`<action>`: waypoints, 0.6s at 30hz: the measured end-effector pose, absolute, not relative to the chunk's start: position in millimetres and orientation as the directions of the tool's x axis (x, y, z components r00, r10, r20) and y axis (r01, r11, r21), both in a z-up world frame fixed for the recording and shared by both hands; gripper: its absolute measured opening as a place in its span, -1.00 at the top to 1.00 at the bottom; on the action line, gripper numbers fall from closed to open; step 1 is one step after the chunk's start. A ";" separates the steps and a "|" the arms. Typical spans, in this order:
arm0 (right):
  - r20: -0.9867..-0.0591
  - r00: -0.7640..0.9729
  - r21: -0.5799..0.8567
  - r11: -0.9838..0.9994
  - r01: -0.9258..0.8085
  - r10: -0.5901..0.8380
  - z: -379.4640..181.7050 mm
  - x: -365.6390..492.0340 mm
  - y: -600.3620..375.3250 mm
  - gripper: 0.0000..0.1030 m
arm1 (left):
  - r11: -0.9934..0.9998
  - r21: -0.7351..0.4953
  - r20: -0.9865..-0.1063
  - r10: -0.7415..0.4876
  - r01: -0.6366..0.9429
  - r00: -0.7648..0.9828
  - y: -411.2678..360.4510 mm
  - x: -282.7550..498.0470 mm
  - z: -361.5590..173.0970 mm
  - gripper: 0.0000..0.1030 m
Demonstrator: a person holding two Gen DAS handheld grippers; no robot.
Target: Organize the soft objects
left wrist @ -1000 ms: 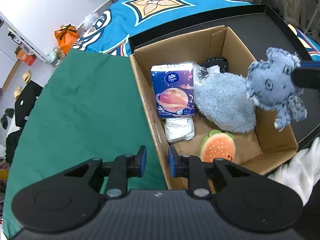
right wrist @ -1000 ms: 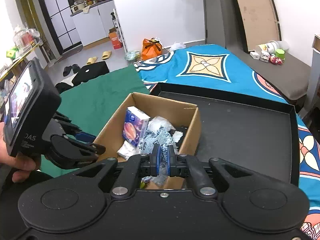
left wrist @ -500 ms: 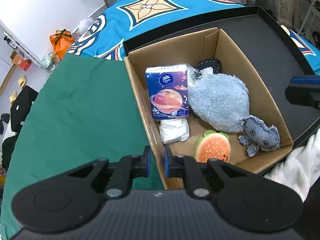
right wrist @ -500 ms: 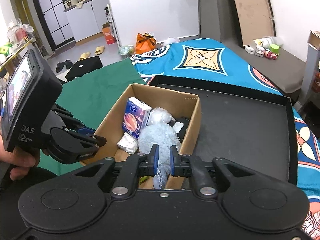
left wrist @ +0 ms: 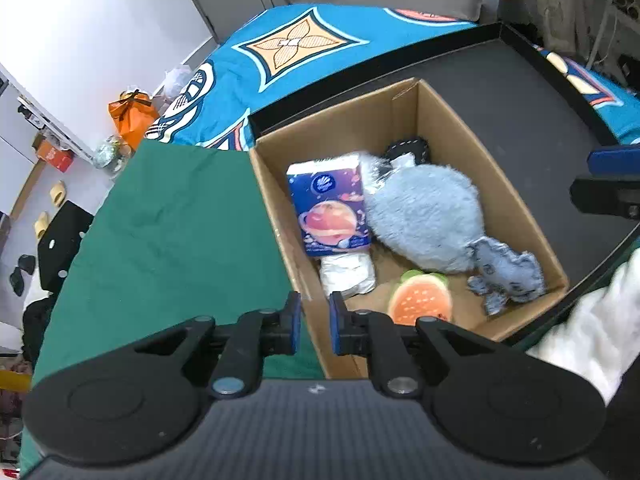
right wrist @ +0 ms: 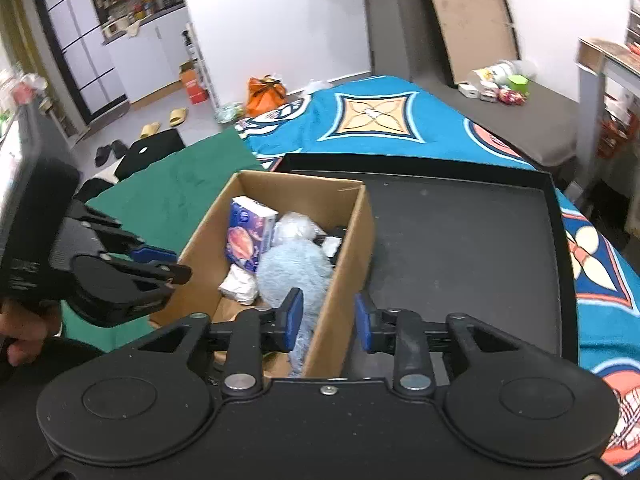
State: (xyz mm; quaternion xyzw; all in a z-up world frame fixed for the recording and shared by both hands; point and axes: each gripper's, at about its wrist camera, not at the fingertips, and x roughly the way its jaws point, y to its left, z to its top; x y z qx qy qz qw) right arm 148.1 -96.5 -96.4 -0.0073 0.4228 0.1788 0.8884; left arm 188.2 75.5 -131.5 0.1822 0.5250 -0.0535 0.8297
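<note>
Both wrist views look down, near, sharing the cardboard box (left wrist: 448, 120) (right wrist: 344, 256).

Orange bag (left wrist: 133, 112), slippers (right wrist: 178, 115), green cloth (left wrist: 168, 232)

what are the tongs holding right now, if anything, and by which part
Nothing. The right tongs are open and empty; the left tongs grip nothing. The blue plush toy lies loose in the cardboard box.
</note>
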 end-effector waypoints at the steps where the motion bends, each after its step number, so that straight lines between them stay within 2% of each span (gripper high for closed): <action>1: -0.751 0.582 0.147 0.938 -0.314 0.312 -96.1 147.2 -99.9 0.24 | 0.933 0.241 -0.891 0.103 0.268 0.441 76.2 188.0 -128.7 0.70; 3: -0.745 0.588 0.158 0.940 -0.303 0.314 -95.5 145.9 -105.2 0.02 | 0.944 0.228 -0.892 0.104 0.240 0.440 77.1 187.7 -123.8 0.69; 7: -0.732 0.604 0.170 0.943 -0.286 0.315 -91.6 144.0 -115.5 -0.10 | 0.967 0.169 -0.898 0.072 0.191 0.433 76.6 182.9 -113.6 0.66; 9: -0.726 0.610 0.182 0.944 -0.277 0.319 -89.1 143.3 -121.0 -0.20 | 0.964 0.183 -0.888 0.079 0.191 0.453 69.8 177.3 -105.4 0.57; 11: -0.716 0.621 0.189 0.944 -0.270 0.321 -85.6 141.9 -125.7 -0.36 | 0.967 0.182 -0.879 0.080 0.177 0.469 66.0 172.9 -96.9 0.34; 14: -0.693 0.643 0.200 0.943 -0.265 0.327 -80.7 138.7 -131.9 -0.65 | 0.975 0.170 -0.866 0.078 0.145 0.494 62.1 166.0 -83.2 0.14; 18: -0.682 0.641 0.243 0.935 -0.257 0.353 -75.1 137.0 -142.3 -0.76 | 0.972 0.202 -0.829 0.106 0.118 0.549 53.4 155.7 -63.0 -0.11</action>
